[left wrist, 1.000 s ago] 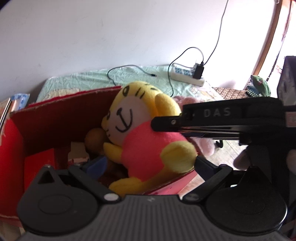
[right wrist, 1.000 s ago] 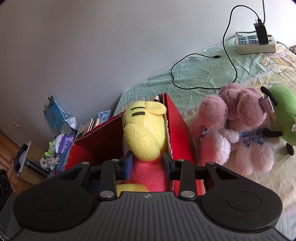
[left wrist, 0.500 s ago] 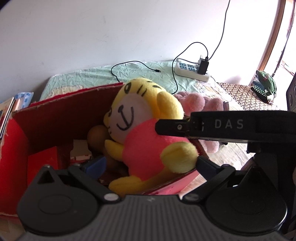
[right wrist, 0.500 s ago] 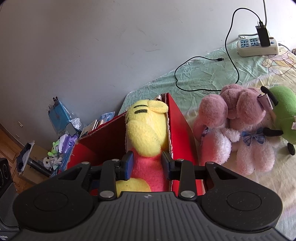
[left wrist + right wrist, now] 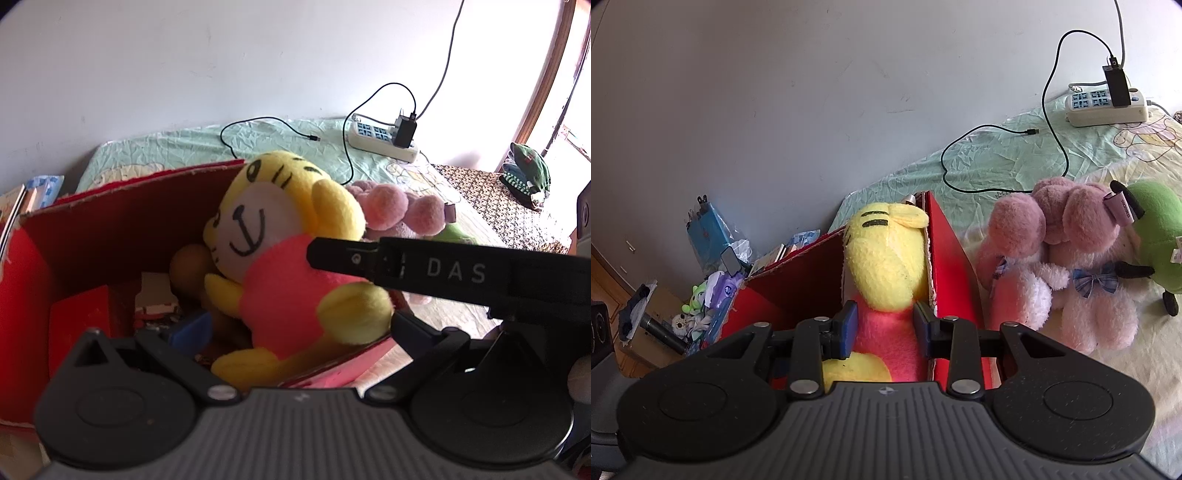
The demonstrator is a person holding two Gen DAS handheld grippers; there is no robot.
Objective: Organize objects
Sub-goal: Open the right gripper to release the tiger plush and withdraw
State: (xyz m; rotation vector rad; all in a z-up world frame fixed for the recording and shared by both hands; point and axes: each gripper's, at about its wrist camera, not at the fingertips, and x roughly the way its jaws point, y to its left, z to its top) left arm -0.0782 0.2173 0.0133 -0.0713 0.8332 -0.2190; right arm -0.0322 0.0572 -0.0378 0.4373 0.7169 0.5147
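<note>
Plush tiger (image 5: 886,266), soft and light at frame centre, squashed under my right tongs (image 5: 885,328), pinching its pink belly over the red box (image 5: 945,251).

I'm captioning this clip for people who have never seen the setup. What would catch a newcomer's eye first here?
The yellow tiger plush in a pink shirt stands out first, gripped at its body by the right tool over the open red cardboard box. Next come the pink plush toys and a green plush, side by side on the bed to the box's right. A white power strip lies by the wall.
</note>
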